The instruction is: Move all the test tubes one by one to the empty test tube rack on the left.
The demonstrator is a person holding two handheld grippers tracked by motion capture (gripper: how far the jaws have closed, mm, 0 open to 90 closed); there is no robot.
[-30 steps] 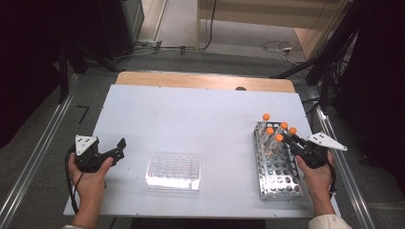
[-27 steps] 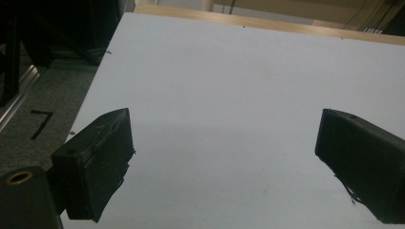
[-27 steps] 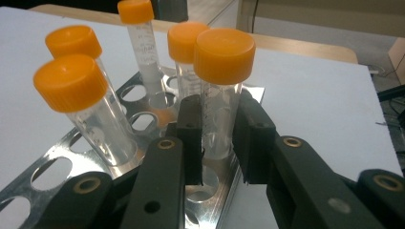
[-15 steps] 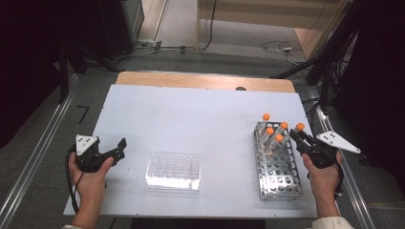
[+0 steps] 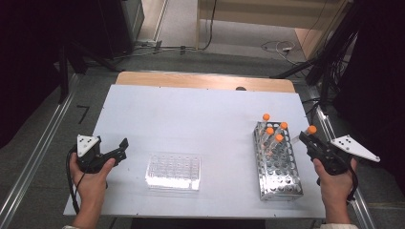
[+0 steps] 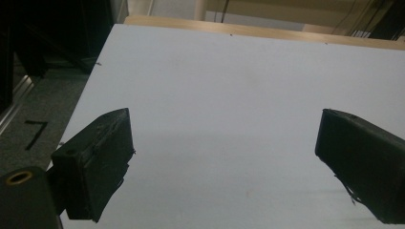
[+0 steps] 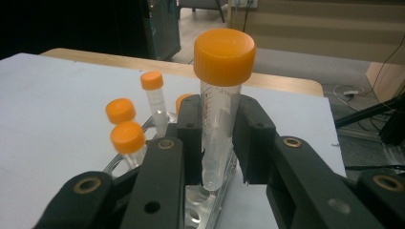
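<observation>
Orange-capped tube (image 7: 220,109) is clamped upright in right tool (image 7: 217,138), just above rack (image 5: 278,164); left tool (image 6: 224,162) apart, w/ nothing between.

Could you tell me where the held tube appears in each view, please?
High view: right side, the tube beside the rack, in the right hand-held gripper.
Right gripper view: centre, tube upright between the jaws.
Left gripper view: not in it.
Shared landmark: the rack.
</observation>
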